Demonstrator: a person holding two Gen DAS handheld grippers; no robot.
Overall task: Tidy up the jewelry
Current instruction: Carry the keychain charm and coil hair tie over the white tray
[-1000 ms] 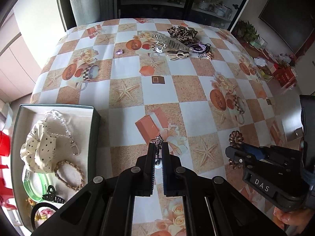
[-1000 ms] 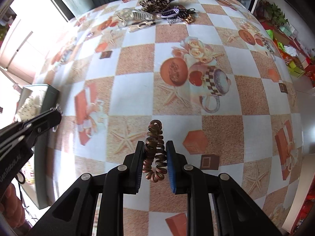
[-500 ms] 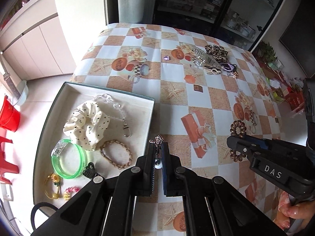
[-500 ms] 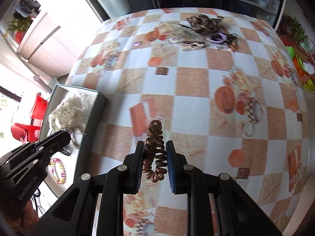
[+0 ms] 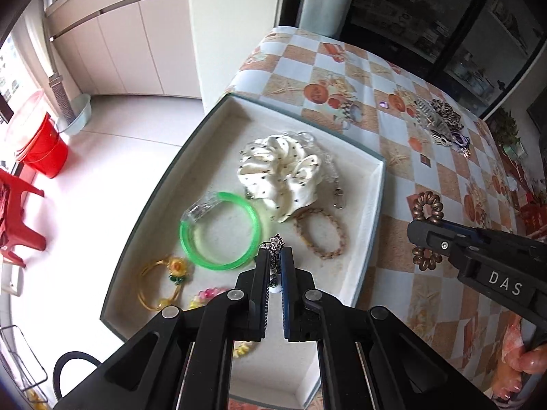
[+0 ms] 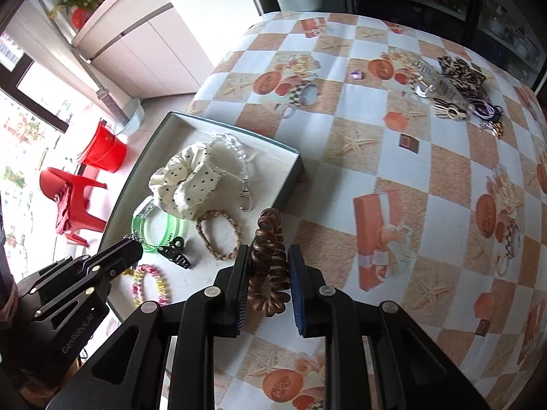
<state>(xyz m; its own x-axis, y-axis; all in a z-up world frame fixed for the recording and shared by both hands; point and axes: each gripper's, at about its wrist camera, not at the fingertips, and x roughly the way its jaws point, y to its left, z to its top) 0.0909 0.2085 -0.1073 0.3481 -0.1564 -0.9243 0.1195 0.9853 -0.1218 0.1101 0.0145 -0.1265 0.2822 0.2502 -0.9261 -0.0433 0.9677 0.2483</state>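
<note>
The tray [image 5: 371,205] sits at the table's [image 6: 393,157] left edge, with scrunchie [image 5: 283,174], bangle [image 5: 218,230] and braided bracelet [image 5: 321,234] inside; a jewelry heap [image 6: 451,92] lies near the far edge.

both tools [image 5: 275,266] [image 6: 266,285] clamped, pointing steeply down

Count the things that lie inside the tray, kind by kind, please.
Bracelets: 4 (green bangle, braided bracelet, sunflower bracelet, bead bracelet)
Scrunchie: 1
Hair clip: 1
Clear chain: 1
Total in the tray: 7
</note>
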